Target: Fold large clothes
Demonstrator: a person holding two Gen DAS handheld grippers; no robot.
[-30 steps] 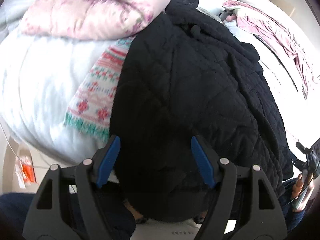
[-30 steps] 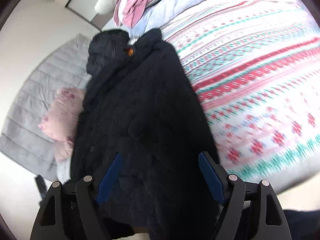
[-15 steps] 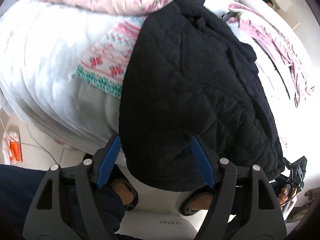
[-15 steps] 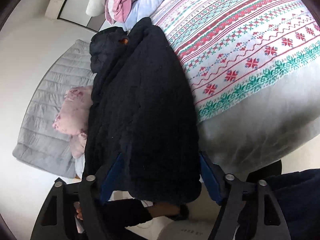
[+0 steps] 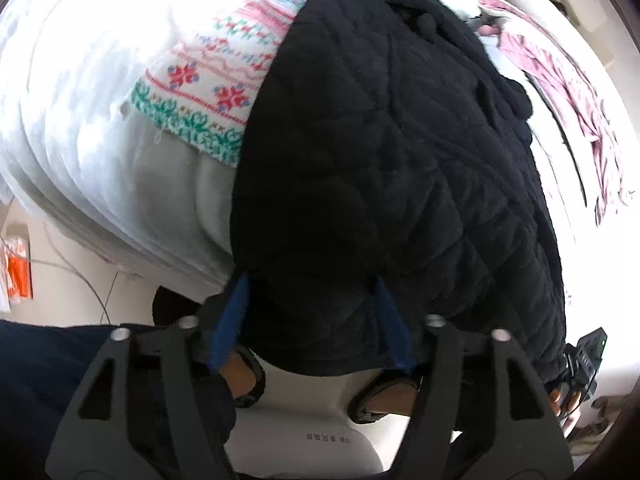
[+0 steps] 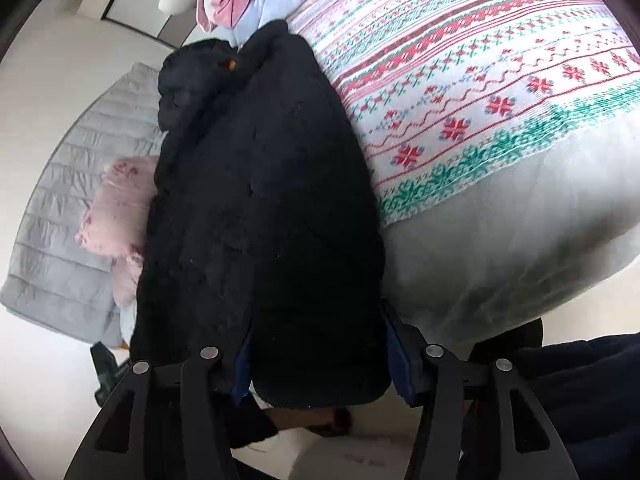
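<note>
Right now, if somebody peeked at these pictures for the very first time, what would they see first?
The big black quilted coat fills the middle of both views, draped over the bed's edge with its hem hanging down. Each open claw, the left claw and the right claw, has the hem between its blue fingers. Beside the coat lies a bright snowflake-patterned blanket in red, green and white, and a pink pillow sits on the coat's other side.

A bed (image 6: pixel 500 264) carries a patterned blanket (image 6: pixel 480 92) and black jacket (image 6: pixel 260 200).
</note>
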